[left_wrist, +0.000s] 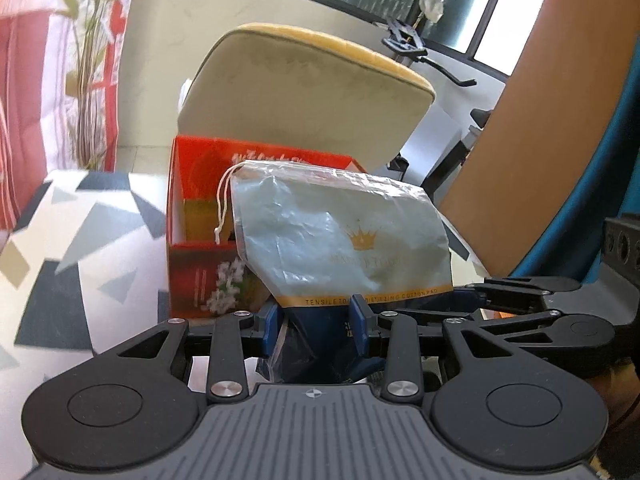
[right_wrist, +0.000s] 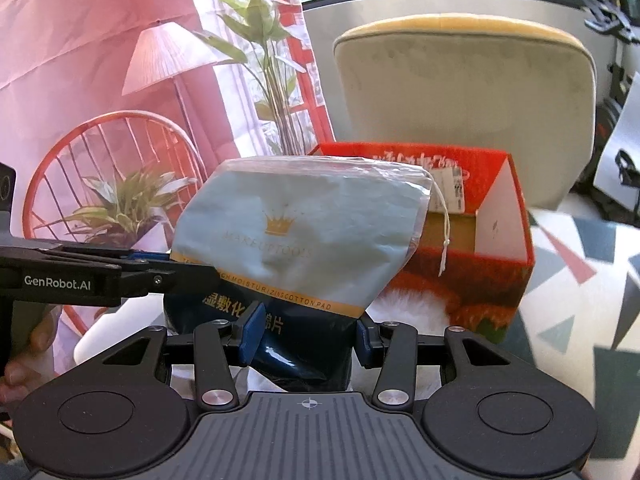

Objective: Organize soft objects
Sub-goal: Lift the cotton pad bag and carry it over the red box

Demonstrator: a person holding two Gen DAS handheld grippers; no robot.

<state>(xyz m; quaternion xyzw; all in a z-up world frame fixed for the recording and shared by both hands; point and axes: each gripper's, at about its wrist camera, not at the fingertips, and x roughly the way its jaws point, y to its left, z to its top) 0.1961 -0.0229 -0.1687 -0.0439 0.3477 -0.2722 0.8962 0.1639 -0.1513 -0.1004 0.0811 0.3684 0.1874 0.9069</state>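
Patterned tablecloth [left_wrist: 60, 240]; crumpled pale-blue cotton-pad bag [left_wrist: 340, 236], seemingly half-full.

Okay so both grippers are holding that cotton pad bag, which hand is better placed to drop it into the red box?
Probably the left. Both the left gripper and right gripper pinch the bag's dark bottom end. The red box sits just behind the bag on the left gripper's side.

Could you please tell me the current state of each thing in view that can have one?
Cotton pad bag: drawstring top closed, upright, held at its dark bottom.
Red box: open, behind the bag.
Left gripper: shut on the bag.
Right gripper: shut on the bag.
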